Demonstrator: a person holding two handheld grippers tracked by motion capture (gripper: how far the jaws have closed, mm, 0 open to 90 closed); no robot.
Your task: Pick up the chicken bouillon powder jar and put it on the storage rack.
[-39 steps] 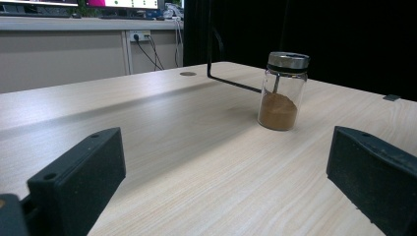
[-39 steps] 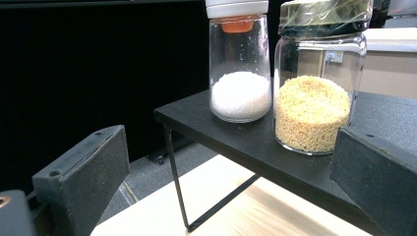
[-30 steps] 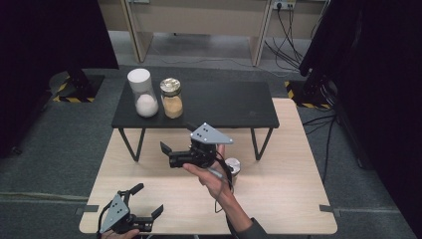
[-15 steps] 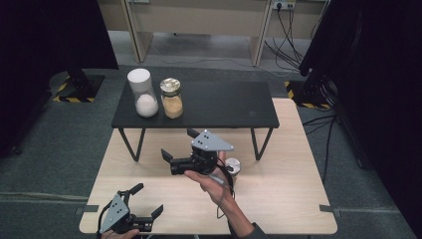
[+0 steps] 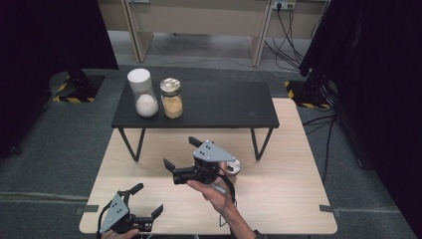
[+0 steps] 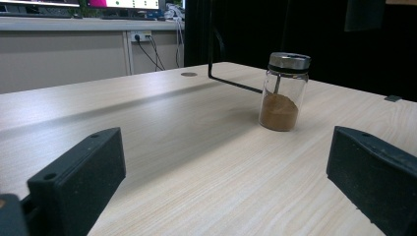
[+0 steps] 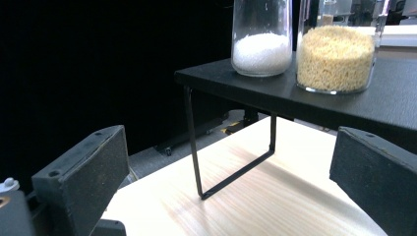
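- your right gripper (image 5: 180, 154) hovers jaws apart beside the small spice jar (image 5: 230, 168), which stands on the wooden table (image 5: 288, 199) just in front of the black shelf (image 5: 224, 107); swing back carelessly and you topple it.
- your left gripper (image 5: 147, 200), jaws also apart, rests well short of the shelf, aimed at that jar; a low approach scrapes the table.

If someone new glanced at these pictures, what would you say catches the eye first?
Probably the right gripper, held open above the middle of the pale wooden table, beside a small glass jar of brown powder with a metal lid. Next, the two tall glass jars on the black shelf: one of white grains, one of yellow grains.
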